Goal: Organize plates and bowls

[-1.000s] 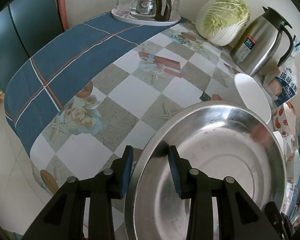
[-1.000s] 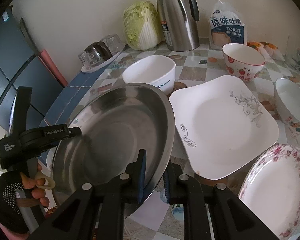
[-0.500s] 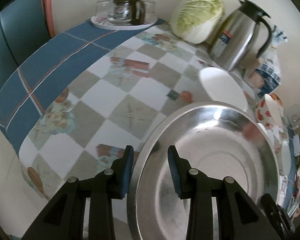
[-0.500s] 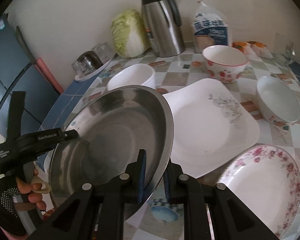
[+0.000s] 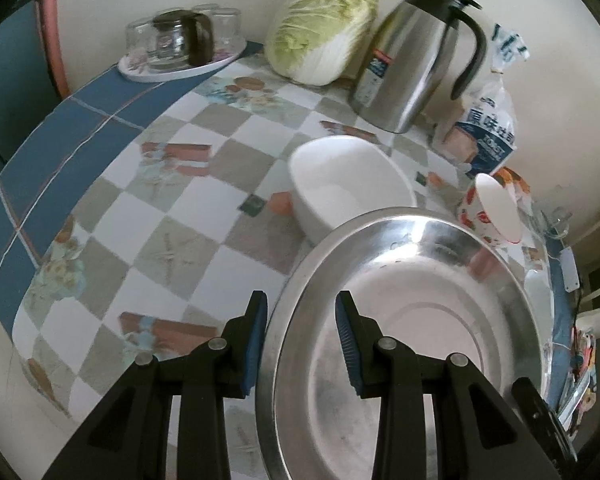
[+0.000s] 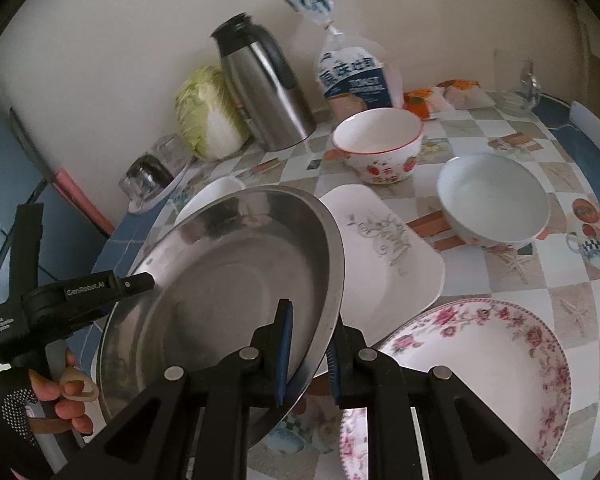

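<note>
Steel pan [image 6: 228, 280], empty, is clamped at opposite rims by left gripper [image 5: 302, 336] and right gripper [image 6: 306, 354], overlapping the square plate [image 6: 384, 256].

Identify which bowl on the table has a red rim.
The strawberry-patterned bowl beside the toast bag; the plain white bowl and the pale bowl lack red rims.

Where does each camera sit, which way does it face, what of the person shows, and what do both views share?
Left wrist: on the left gripper, looking down over the steel plate toward the wall; no body shows.
Right wrist: on the right gripper, facing the table; a gloved hand shows.
Shared: plate, kettle, cabbage.
</note>
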{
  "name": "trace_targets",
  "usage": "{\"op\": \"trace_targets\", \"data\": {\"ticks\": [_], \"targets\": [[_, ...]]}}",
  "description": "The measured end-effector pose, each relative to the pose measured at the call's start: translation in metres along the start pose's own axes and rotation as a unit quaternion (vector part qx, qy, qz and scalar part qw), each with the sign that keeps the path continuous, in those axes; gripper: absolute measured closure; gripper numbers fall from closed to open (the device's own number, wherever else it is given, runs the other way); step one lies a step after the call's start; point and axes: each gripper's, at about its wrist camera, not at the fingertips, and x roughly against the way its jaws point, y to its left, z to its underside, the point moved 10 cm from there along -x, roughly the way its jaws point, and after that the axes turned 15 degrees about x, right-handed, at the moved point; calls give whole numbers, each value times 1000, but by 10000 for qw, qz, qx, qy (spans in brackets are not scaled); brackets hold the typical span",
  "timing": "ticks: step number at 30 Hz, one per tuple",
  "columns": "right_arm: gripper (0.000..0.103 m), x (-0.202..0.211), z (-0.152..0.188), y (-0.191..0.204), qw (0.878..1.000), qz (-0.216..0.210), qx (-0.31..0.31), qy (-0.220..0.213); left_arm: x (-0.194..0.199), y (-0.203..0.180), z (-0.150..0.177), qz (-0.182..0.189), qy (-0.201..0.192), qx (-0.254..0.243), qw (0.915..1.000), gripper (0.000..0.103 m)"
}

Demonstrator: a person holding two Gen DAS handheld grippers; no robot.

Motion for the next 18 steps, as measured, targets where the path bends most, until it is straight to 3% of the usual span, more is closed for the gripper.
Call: {"op": "trace_targets", "data": {"ticks": [10,18], "targets": [[86,0,-1,-46,9985,325,-442,-64,-15,-54,3,138,93,-402,9991,66],[86,-7,4,-71,9963,521,-677,-26,-34,-72,10,258,264,-545,9978,67]]}}
